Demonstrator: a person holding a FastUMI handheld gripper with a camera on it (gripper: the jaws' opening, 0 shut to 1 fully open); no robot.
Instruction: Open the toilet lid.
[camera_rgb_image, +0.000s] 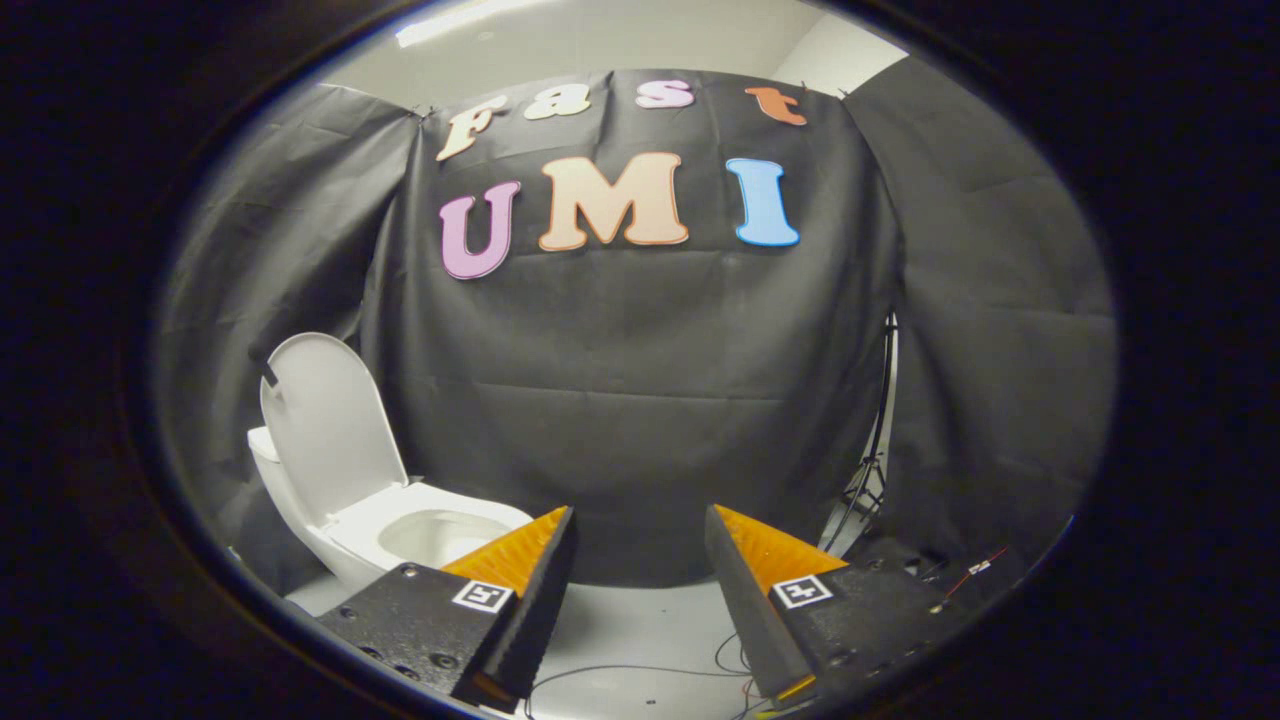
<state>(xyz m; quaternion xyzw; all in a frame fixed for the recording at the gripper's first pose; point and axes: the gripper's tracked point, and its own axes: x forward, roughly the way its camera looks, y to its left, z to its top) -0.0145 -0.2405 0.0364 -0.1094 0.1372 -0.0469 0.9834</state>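
The gripper (640, 520) fingers stand wide apart, holding nothing; beyond them to the left, the white ceramic toilet (400, 530) has its white oval lid (325, 420) upright against black cloth wall (640, 400); pale floor (640, 620) carries thin cables (640, 672).

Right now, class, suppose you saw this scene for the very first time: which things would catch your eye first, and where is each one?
The white toilet stands out against the dark cloth wall, off to the left beyond the fingers, its lid already raised upright above the open bowl. Nearest the camera, the gripper is open, its fingers apart with nothing between them. Thin cables lie on the pale floor below.
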